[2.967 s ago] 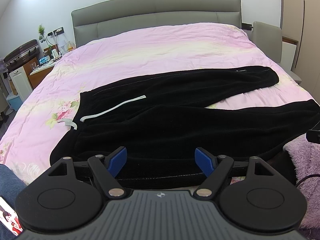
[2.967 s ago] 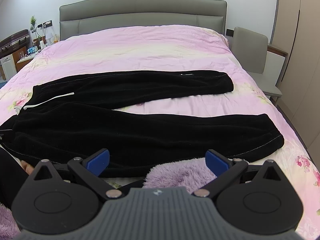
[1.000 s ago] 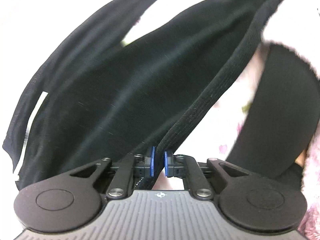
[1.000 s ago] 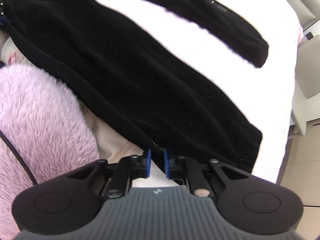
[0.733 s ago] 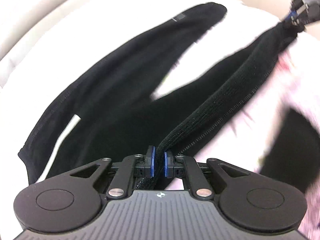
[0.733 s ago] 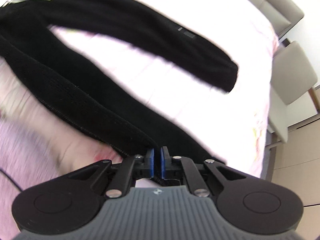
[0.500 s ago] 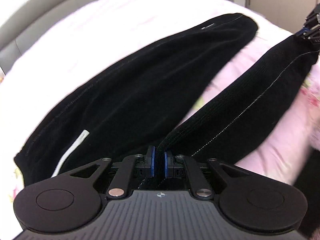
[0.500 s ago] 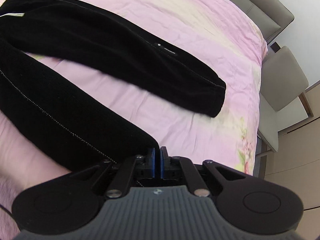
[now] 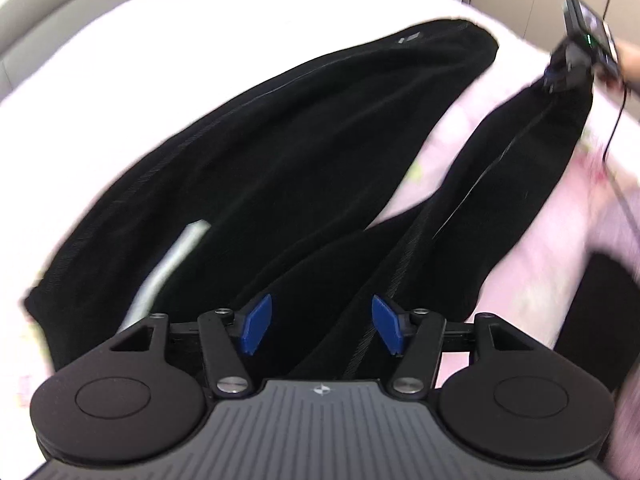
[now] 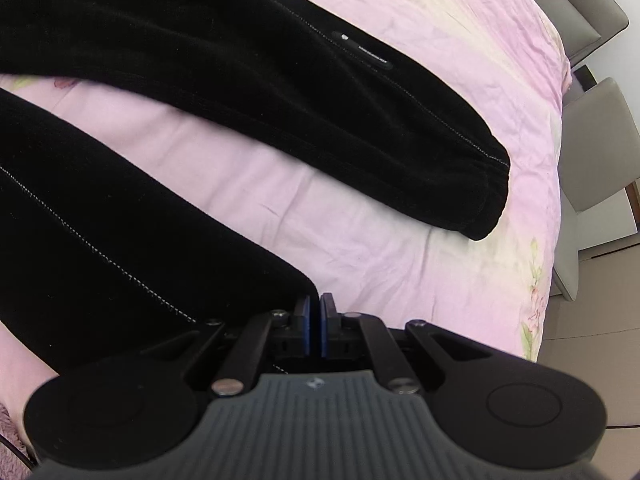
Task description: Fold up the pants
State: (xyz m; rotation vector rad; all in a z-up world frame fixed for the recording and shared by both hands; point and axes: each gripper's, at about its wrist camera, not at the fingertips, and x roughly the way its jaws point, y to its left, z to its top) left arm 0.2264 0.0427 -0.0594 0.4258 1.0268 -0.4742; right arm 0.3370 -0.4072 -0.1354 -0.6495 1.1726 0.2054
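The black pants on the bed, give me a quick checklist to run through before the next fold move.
1. Right gripper clamped on the near leg's cuff end: ok, its jaws are shut on the fabric.
2. Left gripper gripping the pants: not ok, its jaws are opening and the pads do not press the fabric between them.
3. Far leg lying flat on the pink bedspread: ok.
4. Near leg stacked on the far leg: not ok, bedspread shows between them.
5. White drawstring tucked in: not ok, it lies across the waist area.
6. Waistband edges aligned: cannot tell, blurred.
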